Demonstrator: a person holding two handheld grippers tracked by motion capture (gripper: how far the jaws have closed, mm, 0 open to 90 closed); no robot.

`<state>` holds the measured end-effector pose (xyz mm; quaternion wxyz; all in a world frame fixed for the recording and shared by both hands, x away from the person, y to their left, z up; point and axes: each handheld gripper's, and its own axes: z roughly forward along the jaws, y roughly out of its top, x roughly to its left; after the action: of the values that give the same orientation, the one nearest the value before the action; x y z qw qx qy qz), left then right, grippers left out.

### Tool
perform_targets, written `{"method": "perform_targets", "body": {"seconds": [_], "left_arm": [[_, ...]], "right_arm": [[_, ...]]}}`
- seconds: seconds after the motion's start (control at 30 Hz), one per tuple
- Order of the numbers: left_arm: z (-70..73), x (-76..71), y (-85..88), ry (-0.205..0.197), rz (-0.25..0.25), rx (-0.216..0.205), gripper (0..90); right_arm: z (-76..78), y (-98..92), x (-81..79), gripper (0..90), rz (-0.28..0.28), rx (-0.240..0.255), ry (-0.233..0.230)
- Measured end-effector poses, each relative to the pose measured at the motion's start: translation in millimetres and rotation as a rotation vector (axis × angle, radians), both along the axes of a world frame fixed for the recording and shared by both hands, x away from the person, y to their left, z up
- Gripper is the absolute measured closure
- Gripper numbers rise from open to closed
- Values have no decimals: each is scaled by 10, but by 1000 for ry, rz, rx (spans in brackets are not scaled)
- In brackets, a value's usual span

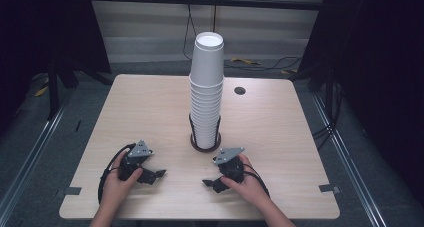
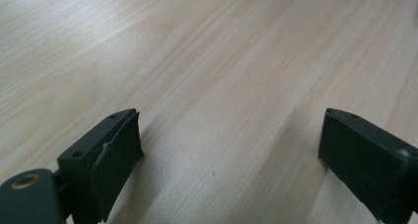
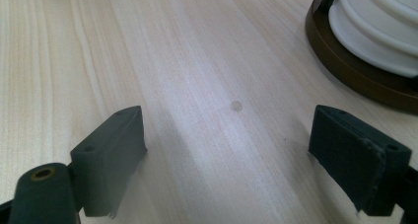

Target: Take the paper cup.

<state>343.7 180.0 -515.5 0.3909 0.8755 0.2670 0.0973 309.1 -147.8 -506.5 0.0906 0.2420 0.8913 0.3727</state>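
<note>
A tall stack of white paper cups stands upside down in a dark round holder at the middle of the light wooden table. My left gripper rests near the table's front edge, left of the holder, its jaws pointing right. In the left gripper view that gripper stands open over bare wood. My right gripper lies to the front right of the holder, jaws pointing left. Its own view shows the right gripper open and empty, with the holder and the lowest cups at the upper right.
A small dark round hole sits in the tabletop at the back right of the stack. Black cables trail from both grippers. Dark frame posts stand on both sides of the table, and cables lie on the floor behind it.
</note>
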Motion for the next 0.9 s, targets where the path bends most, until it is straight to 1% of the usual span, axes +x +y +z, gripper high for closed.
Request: {"method": "perform_targets", "body": {"seconds": [0.37, 0.43, 0.5, 0.53, 0.57, 0.6, 0.63, 0.67, 0.7, 0.73, 0.77, 0.8, 0.87, 0.9], "left_arm": [[1, 1, 2, 2, -1, 1, 85], [4, 3, -4, 3, 0, 6, 78], [11, 8, -15, 8, 9, 6, 79], [17, 8, -21, 20, 10, 9, 83], [36, 12, -26, 33, 15, 17, 88], [49, 16, -28, 49, 13, 11, 100], [69, 24, -27, 70, 2, -9, 123], [84, 33, -25, 80, -2, -12, 155], [116, 45, -32, 88, -4, -11, 147], [140, 49, -40, 90, -3, -9, 149], [190, 58, -44, 82, -6, 3, 149], [217, 62, -48, 78, -4, 2, 149], [310, 89, -56, 85, -6, -2, 149], [310, 89, -56, 85, -6, -2, 149]], "right_arm": [[1, -2, 1, 135, 3, -3, -2], [3, -9, -15, 137, -4, 0, 0], [4, -20, -25, 138, -6, 1, 0], [5, -33, -30, 141, -5, 0, 0], [6, -43, -33, 142, -7, 6, 5], [8, -63, -36, 143, -12, 5, 7], [8, -75, -36, 143, -14, 3, 5], [11, -98, -30, 144, -17, 5, 8], [20, -113, -27, 149, -20, 5, 19], [40, -146, -17, 148, -31, 11, 32], [53, -168, -9, 148, -39, 20, 37], [84, -206, 3, 149, -50, 30, 41], [145, -271, 19, 150, -61, 37, 26], [145, -271, 19, 150, -61, 37, 26]]}}
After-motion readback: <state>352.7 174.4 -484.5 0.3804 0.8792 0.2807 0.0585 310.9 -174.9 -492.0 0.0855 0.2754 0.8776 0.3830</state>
